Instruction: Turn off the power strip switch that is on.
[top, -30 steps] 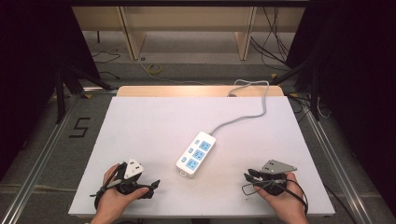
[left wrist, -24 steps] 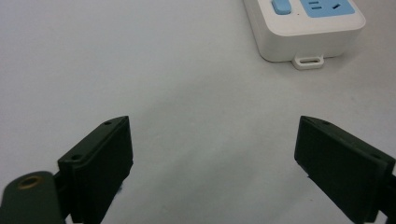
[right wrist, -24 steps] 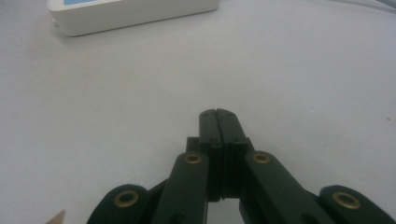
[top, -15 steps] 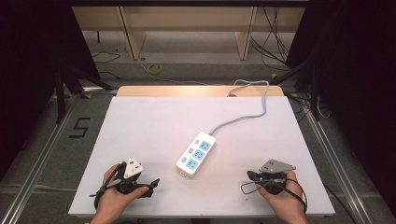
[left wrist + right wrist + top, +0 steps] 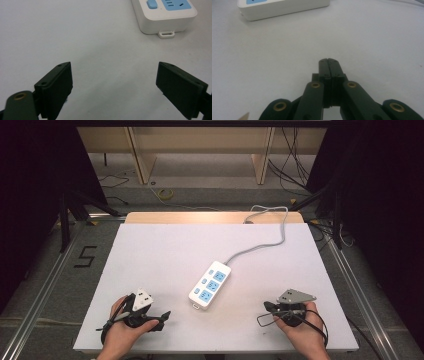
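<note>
A white power strip [image 5: 210,284] with blue sockets lies near the middle of the white table [image 5: 165,255]. Its grey cord [image 5: 272,237] runs off the far edge. My left gripper [image 5: 162,316] rests at the front left, pointing right toward the strip. Its jaws stand wide apart over bare table in the left gripper view [image 5: 115,82], with the strip's end [image 5: 165,12] ahead of them. My right gripper [image 5: 267,306] rests at the front right, pointing left. It is shut on nothing [image 5: 328,61], and the strip's side [image 5: 284,7] lies farther off.
Wide bare table surface lies around the strip on all sides. Metal rails [image 5: 45,285] run along both sides of the table. Beyond the far edge stand wooden shelf legs [image 5: 142,160] and loose cables [image 5: 165,194] on the floor.
Both hands stay where they were. The right gripper's jaws look slightly closer together than a second ago.
</note>
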